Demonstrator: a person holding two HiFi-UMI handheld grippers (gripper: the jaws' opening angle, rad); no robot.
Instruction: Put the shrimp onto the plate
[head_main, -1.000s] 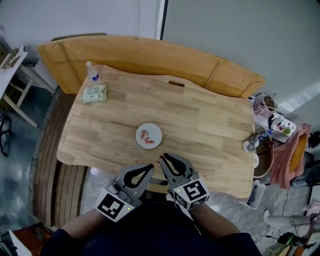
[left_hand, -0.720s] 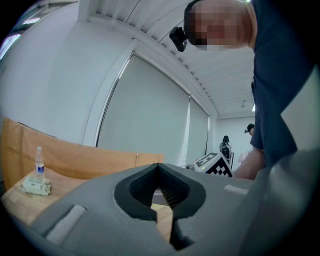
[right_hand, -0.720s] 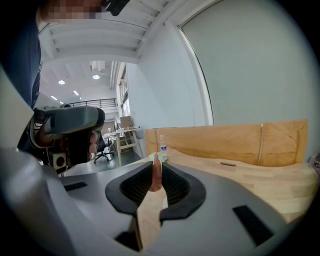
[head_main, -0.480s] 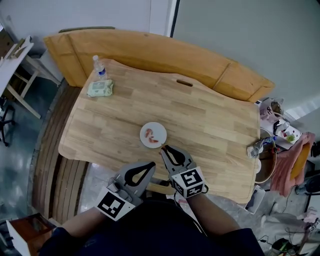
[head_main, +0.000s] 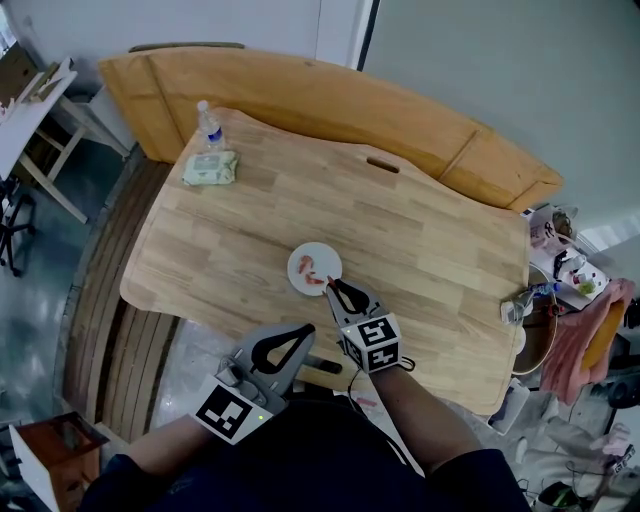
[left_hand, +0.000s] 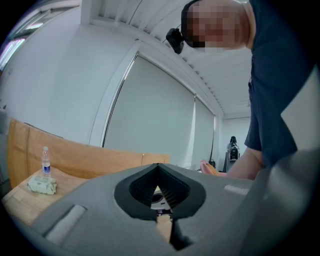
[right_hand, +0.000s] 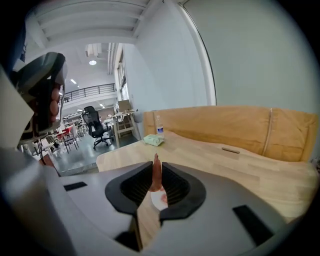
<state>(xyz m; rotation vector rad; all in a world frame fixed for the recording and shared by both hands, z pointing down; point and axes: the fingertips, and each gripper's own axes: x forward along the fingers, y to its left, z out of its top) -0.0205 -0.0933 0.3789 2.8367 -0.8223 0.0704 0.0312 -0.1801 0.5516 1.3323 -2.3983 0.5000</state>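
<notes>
- my right gripper (head_main: 331, 284) is clamped on a shrimp (right_hand: 156, 174); the jaws stand narrow, and the shrimp sits upright between the pads with its tip poking out past them.
- in the head view that gripper's tips are at the plate's (head_main: 300, 262) 5 o'clock rim, pointing toward 11 o'clock.
- in the right gripper view i see the white plate through the gap under the held shrimp; whether the shrimp touches it i cannot tell.
- another shrimp (head_main: 312, 273) already lies on the plate, a bit red, near its middle.
- my left gripper (head_main: 307, 329) has its jaws closed tip to tip with nothing between them. it hangs off the table's (head_main: 420, 250) near edge, at 7 o'clock from the plate and well apart from it.
- the plate sits near the table's 6 o'clock edge.
- a bottle (head_main: 208, 122) and a wipes pack (head_main: 211, 168) stand at the table's 10 o'clock corner, the pack just beside the bottle at its 6 o'clock.
- a wooden bench (head_main: 330, 105) runs along the table's 12 o'clock side.
</notes>
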